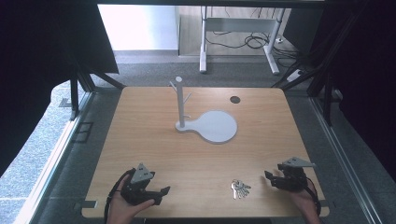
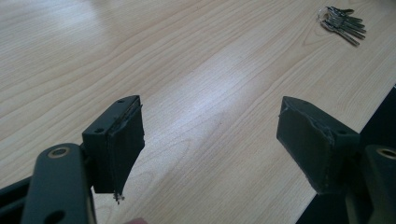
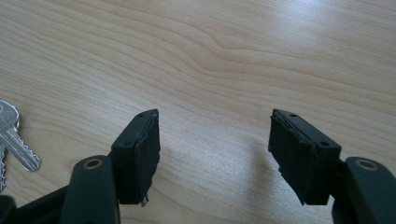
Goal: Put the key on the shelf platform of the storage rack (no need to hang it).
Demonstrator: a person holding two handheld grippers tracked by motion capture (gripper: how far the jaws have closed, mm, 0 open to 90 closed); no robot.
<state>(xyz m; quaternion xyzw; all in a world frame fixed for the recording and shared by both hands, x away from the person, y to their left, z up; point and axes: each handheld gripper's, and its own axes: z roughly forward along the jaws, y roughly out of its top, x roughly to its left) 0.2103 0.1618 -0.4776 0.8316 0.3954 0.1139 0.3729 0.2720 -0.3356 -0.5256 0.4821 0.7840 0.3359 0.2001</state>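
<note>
- From the high view I see the wooden table (image 1: 196,154) with my left gripper (image 1: 161,192) at about 7 o'clock and my right gripper (image 1: 270,176) at about 4 o'clock, both near the front edge.
- The hands behind both grippers are cut off by the bottom of the high view; I see only part of the left hand (image 1: 123,207) and right hand (image 1: 306,203).
- In the left gripper view the left gripper (image 2: 210,135) has its jaws spread wide over bare wood, gripping nothing.
- In the right gripper view the right gripper (image 3: 212,140) also stands spread apart, with nothing between the jaws.
- The bunch of keys (image 1: 239,188) lies flat on the table between the two grippers, nearer the right one, at about 5 o'clock. In the right gripper view it is cut off at the left edge (image 3: 14,140); in the left gripper view it sits far off at 1 o'clock (image 2: 343,23).
- A white stand (image 1: 180,100) with short pegs rises from a flat white base (image 1: 215,126) just past the table's centre, toward 12 o'clock; nothing hangs on it.
- A small dark round spot (image 1: 235,99) sits at 1 o'clock; I cannot tell what it is.
</note>
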